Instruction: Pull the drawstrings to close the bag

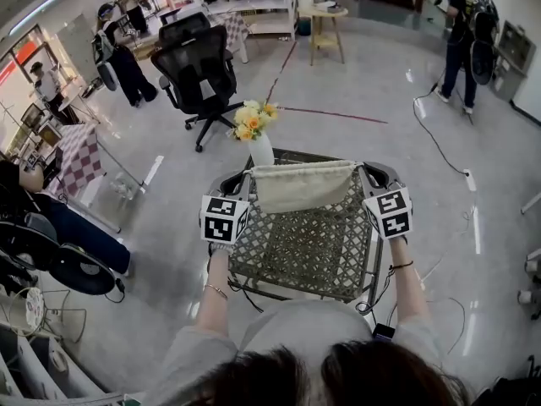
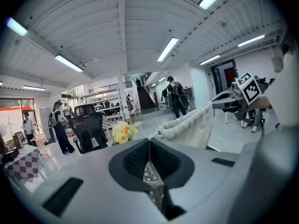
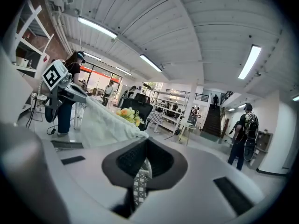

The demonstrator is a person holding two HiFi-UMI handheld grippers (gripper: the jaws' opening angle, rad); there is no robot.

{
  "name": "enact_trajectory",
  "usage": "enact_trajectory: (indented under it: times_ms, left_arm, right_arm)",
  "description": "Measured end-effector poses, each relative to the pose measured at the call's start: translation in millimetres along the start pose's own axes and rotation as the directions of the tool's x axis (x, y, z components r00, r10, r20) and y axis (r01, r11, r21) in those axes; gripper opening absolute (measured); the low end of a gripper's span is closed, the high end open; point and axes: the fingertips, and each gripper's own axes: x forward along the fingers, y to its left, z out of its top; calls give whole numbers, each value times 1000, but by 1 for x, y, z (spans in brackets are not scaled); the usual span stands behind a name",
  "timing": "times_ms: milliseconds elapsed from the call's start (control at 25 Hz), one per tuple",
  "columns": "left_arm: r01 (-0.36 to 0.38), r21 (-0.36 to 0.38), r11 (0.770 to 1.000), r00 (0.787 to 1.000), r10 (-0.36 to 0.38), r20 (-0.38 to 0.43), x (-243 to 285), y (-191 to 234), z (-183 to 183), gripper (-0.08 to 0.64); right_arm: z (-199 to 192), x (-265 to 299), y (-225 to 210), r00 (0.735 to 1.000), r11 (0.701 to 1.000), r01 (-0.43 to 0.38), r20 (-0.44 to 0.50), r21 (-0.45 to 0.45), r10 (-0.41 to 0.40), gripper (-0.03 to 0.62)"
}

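Note:
A cream cloth drawstring bag (image 1: 303, 186) hangs stretched between my two grippers above the table. My left gripper (image 1: 248, 174) holds its left top corner and my right gripper (image 1: 364, 170) its right top corner. In the left gripper view the jaws (image 2: 149, 139) are closed, and the gathered bag (image 2: 187, 127) runs from their tip toward the right gripper (image 2: 224, 104). The right gripper view shows the same from the other side: closed jaws (image 3: 145, 139), the bag (image 3: 107, 125) leading off to the left gripper (image 3: 79, 94). The cord itself is hidden inside each pair of jaws.
Under the bag stands a table with a lattice-patterned cloth (image 1: 296, 252). A white vase of yellow flowers (image 1: 256, 129) sits at its far edge. Beyond it are a black office chair (image 1: 199, 66), a wooden stool (image 1: 325, 24), floor cables (image 1: 439, 146) and several people.

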Motion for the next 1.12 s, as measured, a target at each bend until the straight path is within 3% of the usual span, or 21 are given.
enact_trajectory:
  times_ms: [480,1120]
  left_arm:
    - [-56,-76,995,997,60,54,-2,1,11,26]
    - [-103,-98,990,991,111,79,-2,5,13,26]
  right_arm:
    - [2,-4,-21,993,984,101,37,148,-108,21]
    - [-6,-8,-38,972,951,222,25,214,-232,21]
